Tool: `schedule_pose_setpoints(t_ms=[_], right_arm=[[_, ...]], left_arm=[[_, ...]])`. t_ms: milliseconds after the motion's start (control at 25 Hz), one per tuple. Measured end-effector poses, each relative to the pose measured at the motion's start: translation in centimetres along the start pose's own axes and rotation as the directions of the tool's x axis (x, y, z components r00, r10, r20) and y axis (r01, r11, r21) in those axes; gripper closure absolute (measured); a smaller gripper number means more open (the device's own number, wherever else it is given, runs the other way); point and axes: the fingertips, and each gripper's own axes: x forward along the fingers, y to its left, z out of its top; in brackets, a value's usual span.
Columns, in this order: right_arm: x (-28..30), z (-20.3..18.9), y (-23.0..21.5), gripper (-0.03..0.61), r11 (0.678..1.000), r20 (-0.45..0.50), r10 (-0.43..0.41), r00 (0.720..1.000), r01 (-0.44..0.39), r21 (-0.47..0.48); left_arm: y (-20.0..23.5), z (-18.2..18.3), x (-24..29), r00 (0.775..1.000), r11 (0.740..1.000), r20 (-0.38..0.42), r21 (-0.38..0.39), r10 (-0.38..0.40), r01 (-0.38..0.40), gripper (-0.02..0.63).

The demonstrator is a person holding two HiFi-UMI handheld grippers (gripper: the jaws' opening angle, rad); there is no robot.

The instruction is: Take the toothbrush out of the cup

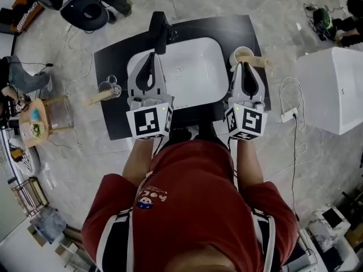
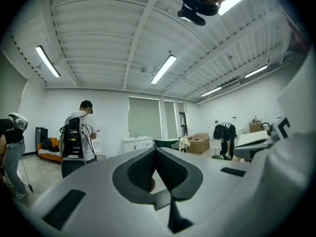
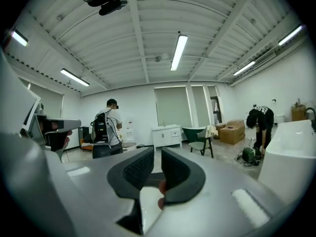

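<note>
In the head view a white cup [image 1: 243, 54] stands at the back right of the black counter [image 1: 115, 64]. A beige toothbrush handle [image 1: 262, 62] sticks out of it to the right. My right gripper [image 1: 245, 67] sits just in front of that cup; its jaws stand a little apart with nothing between them [image 3: 154, 156]. My left gripper [image 1: 151, 58] is shut and empty over the sink's left rim, near the faucet [image 2: 156, 153]. A clear glass [image 1: 109, 86] with a beige stick [image 1: 95, 100] stands at the counter's left. Neither gripper view shows the cup.
A white sink basin [image 1: 195, 67] fills the counter's middle, with a black faucet [image 1: 160, 30] behind it. A white cabinet [image 1: 333, 88] stands to the right, with cables and a power strip [image 1: 288, 116] on the floor. A person with a backpack [image 3: 105, 127] stands across the room.
</note>
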Motion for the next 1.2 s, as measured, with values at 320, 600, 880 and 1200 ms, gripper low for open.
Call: schedule_pose_setpoints(t_ms=[320, 600, 880, 1200], right_arm=[[-1.2, -6.1, -5.2, 0.449, 0.988, -0.136, -0.103, 0.985, 0.118, 0.103], [0.2, -8.8, -8.7, 0.388, 0.962, -0.204, -0.164, 0.965, 0.202, 0.183], [2.3, -8.9, -10.5, 0.374, 0.963, -0.194, -0.154, 0.969, 0.191, 0.190], [4.0, -8.8, -11.3, 0.479, 0.973, -0.194, -0.140, 0.971, 0.171, 0.155]], left_arm=[[-4.3, -1.2, 1.7, 0.996, 0.997, -0.050, 0.031, -0.072, 0.073, 0.609], [-5.9, -0.7, 2.0, 0.994, 0.994, -0.075, 0.066, -0.079, 0.084, 0.609], [-6.5, -1.1, 1.8, 0.993, 0.994, -0.099, 0.086, -0.060, 0.069, 0.609], [-7.1, -1.5, 2.0, 0.993, 0.995, -0.112, 0.089, -0.044, 0.054, 0.609]])
